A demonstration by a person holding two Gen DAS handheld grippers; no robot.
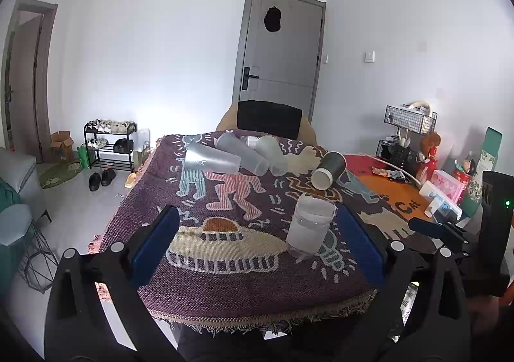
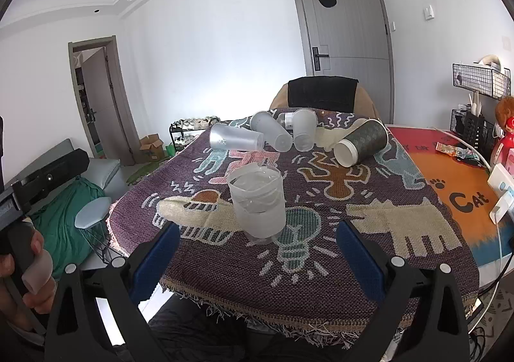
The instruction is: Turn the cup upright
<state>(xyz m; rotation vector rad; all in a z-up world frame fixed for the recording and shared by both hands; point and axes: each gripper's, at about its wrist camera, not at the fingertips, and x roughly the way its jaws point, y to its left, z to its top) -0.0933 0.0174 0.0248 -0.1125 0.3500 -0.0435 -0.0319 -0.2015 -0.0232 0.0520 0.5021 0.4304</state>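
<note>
Frosted cup [image 2: 258,206] upright on patterned cloth [image 2: 321,268], near the bench's front edge; long axis vertical, mouth up, base down on a woven lightbulb figure. Same cup at [image 1: 310,227] in left wrist view, leaning slightly in the fisheye. Not touched by either tool.

Left hand-held gripper [image 1: 257,243] spread wide, blue pads apart, cup between the finger lines but nearer the right pad, ahead of the tips. Right hand-held gripper [image 2: 257,252] likewise spread wide, empty, cup just beyond the tips and centred.

Farther back, well apart: three translucent cups [image 2: 257,137] on their sides in a cluster, long axes roughly horizontal, plus a dark paper cup [image 2: 361,141] tipped over, white base toward camera.

Person's hand [image 2: 32,268] on the left tool's grip at frame edge.
</note>
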